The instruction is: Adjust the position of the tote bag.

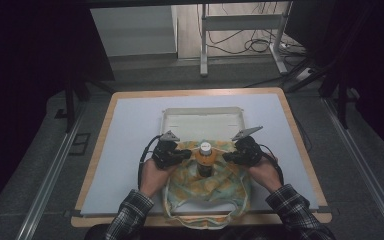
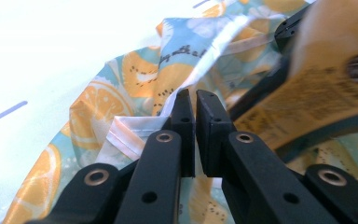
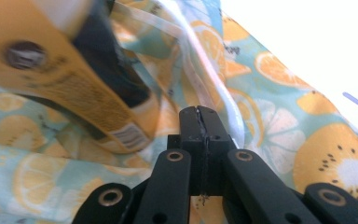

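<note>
Both the left tool [image 1: 184, 154] and the right tool [image 1: 228, 157] grip the fruit-print bag's [image 1: 207, 187] rim; the bottle [image 1: 205, 159] stands half inside, so pulling the bag fully up remains

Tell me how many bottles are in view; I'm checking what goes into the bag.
1. A single bottle with an orange label and white cap stands on the fruit-print bag, between the two grippers at the table's middle. The bag's folds could hide others.
</note>
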`<state>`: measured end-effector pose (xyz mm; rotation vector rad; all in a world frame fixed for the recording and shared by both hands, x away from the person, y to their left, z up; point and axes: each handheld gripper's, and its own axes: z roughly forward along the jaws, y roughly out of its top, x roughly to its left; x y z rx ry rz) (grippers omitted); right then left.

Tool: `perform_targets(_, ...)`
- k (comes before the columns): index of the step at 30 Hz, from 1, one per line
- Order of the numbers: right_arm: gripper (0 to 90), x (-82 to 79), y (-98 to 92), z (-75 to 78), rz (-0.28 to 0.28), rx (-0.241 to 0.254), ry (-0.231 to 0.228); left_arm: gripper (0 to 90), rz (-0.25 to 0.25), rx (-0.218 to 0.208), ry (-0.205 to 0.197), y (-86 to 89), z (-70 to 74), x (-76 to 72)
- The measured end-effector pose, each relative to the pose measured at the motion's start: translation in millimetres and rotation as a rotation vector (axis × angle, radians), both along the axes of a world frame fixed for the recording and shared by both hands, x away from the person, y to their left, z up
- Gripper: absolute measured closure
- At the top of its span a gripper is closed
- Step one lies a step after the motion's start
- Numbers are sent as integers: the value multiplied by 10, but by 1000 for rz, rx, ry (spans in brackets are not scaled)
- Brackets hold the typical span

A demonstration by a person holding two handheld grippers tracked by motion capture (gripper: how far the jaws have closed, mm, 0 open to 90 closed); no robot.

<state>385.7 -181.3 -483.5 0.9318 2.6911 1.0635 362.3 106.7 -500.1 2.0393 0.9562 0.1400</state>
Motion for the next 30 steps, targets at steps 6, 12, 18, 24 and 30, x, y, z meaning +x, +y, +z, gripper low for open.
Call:
perform_targets(6,888,38,-4,-102,-16,-16,1,866,16,6,16,17,-140,80)
perform_targets(12,888,68,-7,-222,-33,-41,4,865,10,32,21,-10,-256,106)
perform_targets(18,888,93,-38,-310,-40,-38,12,865,4,49,33,-13,-346,126)
perform_targets(24,889,104,-54,-348,-42,-42,3,864,0,56,26,-3,-409,137)
perform_targets(30,890,91,-53,-356,-44,-48,-14,869,4,20,20,26,-455,131)
